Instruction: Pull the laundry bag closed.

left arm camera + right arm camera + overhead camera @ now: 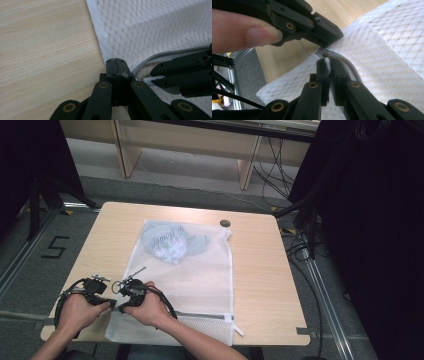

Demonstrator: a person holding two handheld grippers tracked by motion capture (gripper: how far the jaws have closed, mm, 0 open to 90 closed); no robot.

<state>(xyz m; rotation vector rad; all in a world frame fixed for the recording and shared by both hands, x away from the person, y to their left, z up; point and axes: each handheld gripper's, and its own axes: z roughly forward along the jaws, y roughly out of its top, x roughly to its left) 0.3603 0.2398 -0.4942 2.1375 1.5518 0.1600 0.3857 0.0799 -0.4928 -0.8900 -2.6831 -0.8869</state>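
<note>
Lying at the table's [260, 270] centre, the white mesh bag [200, 275] stretched toward the lower edge, where the left gripper [116, 65] pinched its corner and the right gripper [329, 62] clamped its grey zipper [348, 65].

A small dark round disc [225, 223] lies on the wooden table [260, 270] near its far edge.

Pale wooden table [260, 270] with white mesh laundry bag [200, 285] and small dark disc [225, 223].
</note>
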